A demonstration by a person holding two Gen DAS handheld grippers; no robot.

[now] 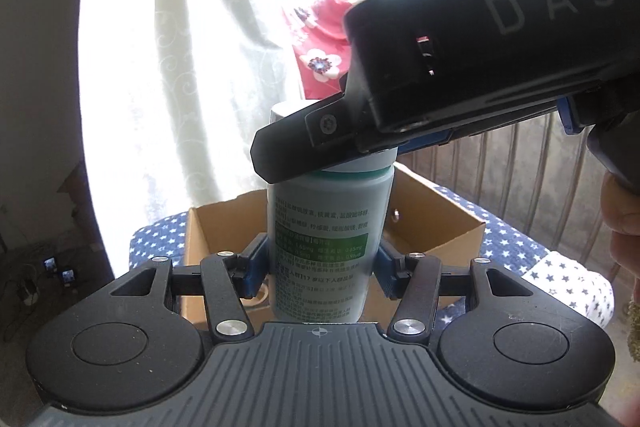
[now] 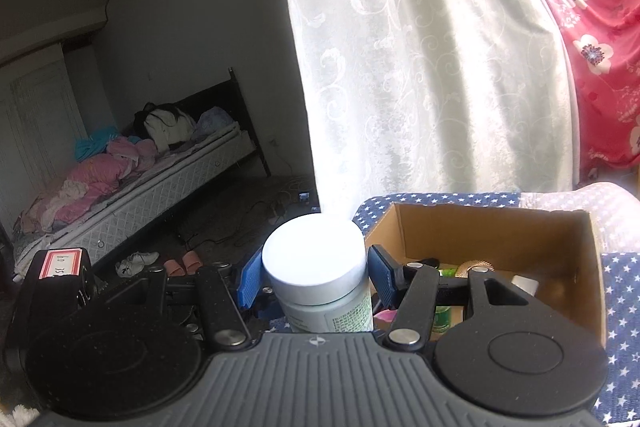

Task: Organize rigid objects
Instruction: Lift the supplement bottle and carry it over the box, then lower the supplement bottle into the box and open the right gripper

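**Bottle held by both grippers above the box**

Both grippers are clamped on one pale bottle (image 1: 326,247). From the left wrist view, the left gripper (image 1: 323,263) presses its blue pads against the bottle's labelled body, low down, while the right gripper (image 2: 314,277) reaches in from the right and pinches the white cap (image 2: 314,251). Neither pair of fingers is fully closed; each is held apart by the bottle itself.

Largest in the room is the pale patterned curtain (image 2: 420,67), bright with daylight, with a red flowered cloth (image 2: 600,67) at the window. Off to the side stands a bed (image 2: 132,171) heaped with clothes, and shoes (image 2: 138,261) lie on the floor.

Beneath the bottle sits an open cardboard box (image 2: 576,259), resting on a blue star-printed cover (image 1: 508,239). Several small items already lie inside, toward the box's near edge, too hidden to name with certainty.

Judging by this, the sorting is partly done: some things are boxed, and the bottle, held upright over the near edge of the box, has yet to be set inside.
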